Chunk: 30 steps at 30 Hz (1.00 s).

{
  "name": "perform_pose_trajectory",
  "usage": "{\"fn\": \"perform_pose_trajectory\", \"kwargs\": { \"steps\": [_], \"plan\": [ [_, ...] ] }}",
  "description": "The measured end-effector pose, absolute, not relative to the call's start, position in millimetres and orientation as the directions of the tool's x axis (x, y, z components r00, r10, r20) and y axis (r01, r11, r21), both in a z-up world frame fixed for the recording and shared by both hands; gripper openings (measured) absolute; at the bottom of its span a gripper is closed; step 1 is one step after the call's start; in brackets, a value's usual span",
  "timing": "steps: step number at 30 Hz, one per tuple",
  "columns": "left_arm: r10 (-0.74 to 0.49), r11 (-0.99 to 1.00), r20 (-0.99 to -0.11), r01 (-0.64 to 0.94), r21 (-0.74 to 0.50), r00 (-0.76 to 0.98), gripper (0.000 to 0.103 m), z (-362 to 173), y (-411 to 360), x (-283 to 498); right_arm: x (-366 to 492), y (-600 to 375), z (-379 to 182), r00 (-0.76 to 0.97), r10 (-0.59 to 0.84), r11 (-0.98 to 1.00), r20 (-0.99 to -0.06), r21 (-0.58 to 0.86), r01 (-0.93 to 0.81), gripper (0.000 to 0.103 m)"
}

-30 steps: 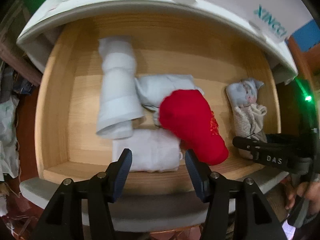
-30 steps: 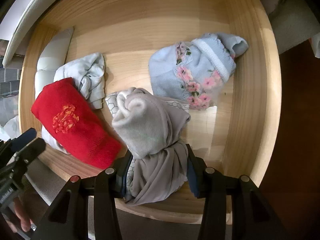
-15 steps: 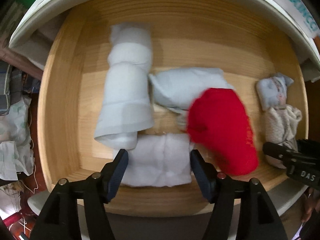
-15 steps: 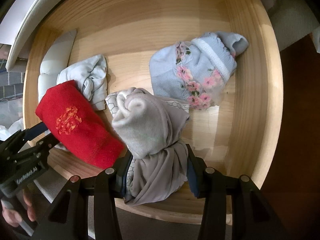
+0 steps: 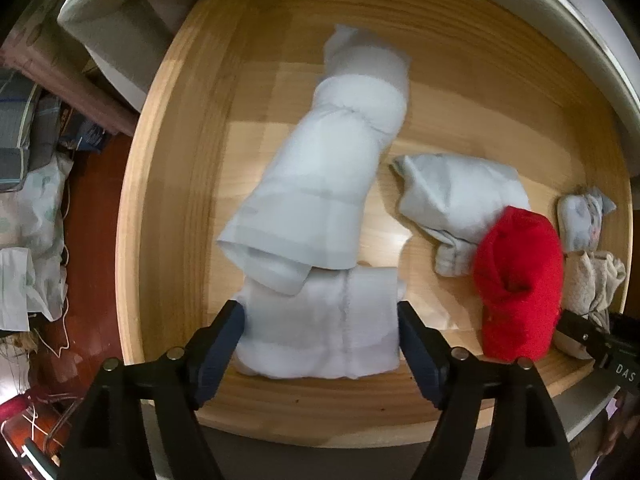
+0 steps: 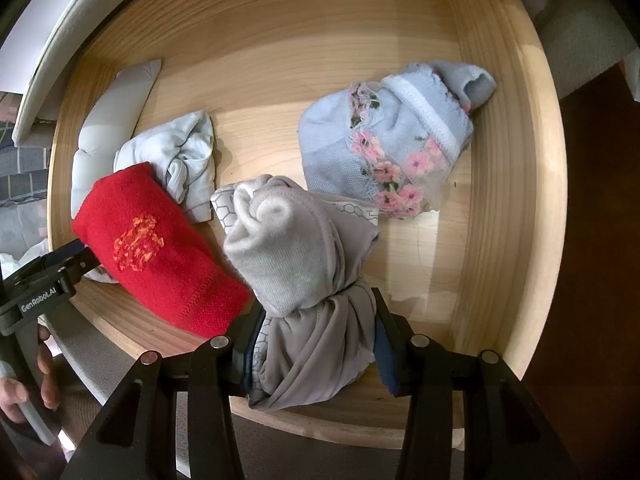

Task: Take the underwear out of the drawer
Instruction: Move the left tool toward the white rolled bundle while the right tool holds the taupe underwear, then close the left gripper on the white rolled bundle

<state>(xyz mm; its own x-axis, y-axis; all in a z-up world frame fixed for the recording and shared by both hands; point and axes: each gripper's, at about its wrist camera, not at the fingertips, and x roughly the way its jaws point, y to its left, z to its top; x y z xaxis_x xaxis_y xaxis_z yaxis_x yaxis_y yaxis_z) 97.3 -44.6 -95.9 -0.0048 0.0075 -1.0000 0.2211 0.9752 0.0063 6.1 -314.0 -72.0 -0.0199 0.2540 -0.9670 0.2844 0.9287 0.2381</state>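
Underwear lies rolled in the wooden drawer (image 5: pixel 168 208). My left gripper (image 5: pixel 320 338) points down over a white roll (image 5: pixel 320 332) at the front wall; its jaws are opening, the roll between them, pads just beside it. My right gripper (image 6: pixel 316 344) is clamped on a grey roll (image 6: pixel 304 272), beside a red roll (image 6: pixel 160 252).

Both fisheye views bow strongly toward black corners, a bright patch lights the drawer floor (image 6: pixel 436 236) centre, and the left wrist view is slightly motion-blurred.
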Motion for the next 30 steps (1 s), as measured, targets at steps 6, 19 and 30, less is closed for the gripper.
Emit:
{"fn": "perform_pose_trajectory", "kwargs": {
  "steps": [6,19,30],
  "plan": [
    [0.034,0.971,-0.999,0.239,0.029,-0.017,0.081,-108,-63,98,7,-314,-72,-0.020,0.254,0.929,-0.967,0.238,0.284,0.043],
    [0.032,0.969,-0.999,0.244,0.025,-0.024,0.076,-113,-61,105,6,-316,-71,-0.020,0.257,0.927,-0.966,0.241,0.286,0.043],
    [-0.009,0.971,-1.000,0.240,-0.008,0.006,0.052,-97,-48,105,6,-317,-71,-0.020,0.260,0.926,-0.965,0.243,0.288,0.043]
  ]
}}
